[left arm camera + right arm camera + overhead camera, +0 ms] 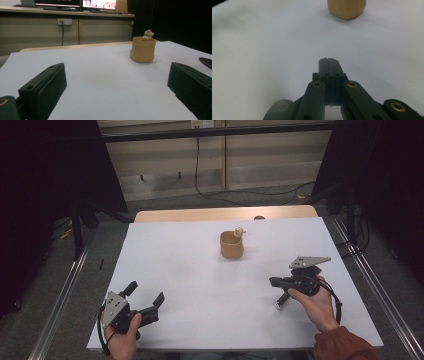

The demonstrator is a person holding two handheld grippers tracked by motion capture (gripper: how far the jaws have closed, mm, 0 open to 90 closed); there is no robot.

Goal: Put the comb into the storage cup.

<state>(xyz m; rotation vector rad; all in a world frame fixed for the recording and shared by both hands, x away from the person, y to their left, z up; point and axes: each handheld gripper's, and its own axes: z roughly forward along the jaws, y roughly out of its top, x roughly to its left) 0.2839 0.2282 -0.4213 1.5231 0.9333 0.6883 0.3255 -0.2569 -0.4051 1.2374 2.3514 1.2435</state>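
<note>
- Dark curtains are hanging on both sides of the room, and a pale panelled wall (225, 160) is running across the back with a black cable (197, 165) trailing down it to the grey floor.
- Sitting in the middle of the floor is my desk (200, 285), covered by a plain white sheet, with a strip of light wood showing along its far edge.
- A small tan cup (232, 245) is standing upright on the far half of the desk, slightly right of centre and well apart from both of my hands.
- A tiny pale bear-shaped figure (239, 232) is peeking over the cup's far right rim; in the left gripper view the cup (142, 49) and the figure (148, 34) are showing clearly against the dark background.
- I am holding my left claw (145, 292) in my left hand (121, 335) near the front left corner of the desk, pointing it up and to the right toward the cup.
- Its jaws are standing wide apart with nothing between them, and in its own view white desk is showing in the gap.
- I am holding my right claw (274, 292) in my right hand (315, 307) over the right side of the desk, with an orange sleeve (345, 345) covering that forearm.
- Its jaws are pressing fully together on nothing, with the tips meeting in its own view (328, 60).
- The base of the cup (346, 8) is appearing at the top of the right gripper view, ahead of the closed tips and well clear of them.
</note>
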